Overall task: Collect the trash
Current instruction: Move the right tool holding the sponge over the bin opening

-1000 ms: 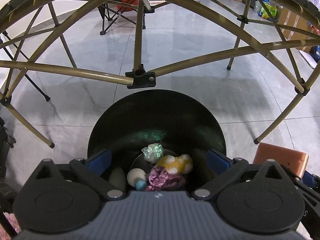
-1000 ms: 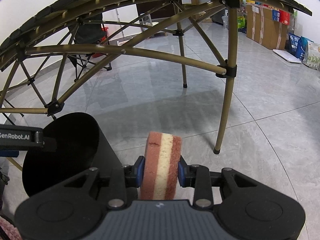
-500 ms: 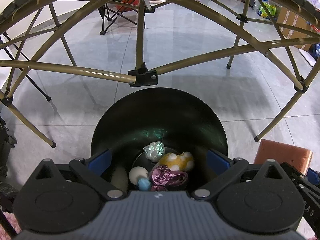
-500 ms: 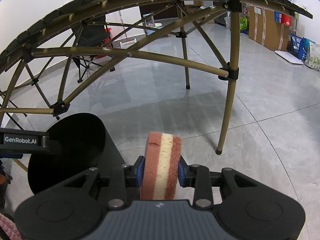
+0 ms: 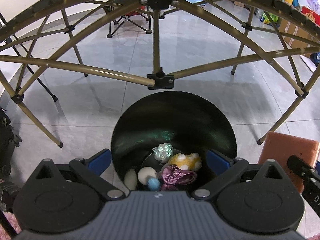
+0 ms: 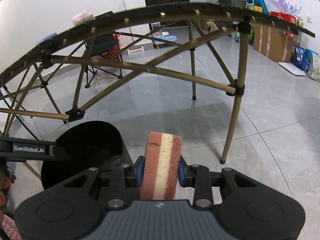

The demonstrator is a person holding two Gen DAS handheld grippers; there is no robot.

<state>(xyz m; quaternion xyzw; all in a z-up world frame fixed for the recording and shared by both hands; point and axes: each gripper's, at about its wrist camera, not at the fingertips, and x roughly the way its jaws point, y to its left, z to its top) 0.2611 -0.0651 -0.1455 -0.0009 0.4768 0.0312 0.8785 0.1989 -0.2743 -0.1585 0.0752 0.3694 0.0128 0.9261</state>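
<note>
My right gripper (image 6: 161, 171) squeezed the sponge (image 6: 161, 165) (layered, upright); my left gripper (image 5: 159, 160) held the black bin (image 5: 174, 124) by its sides.

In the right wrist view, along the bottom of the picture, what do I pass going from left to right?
Left tool's arm bearing the GenRobot.AI label → black trash bin → layered sponge clamped in the right tool → foot of the folding table's leg.
</note>
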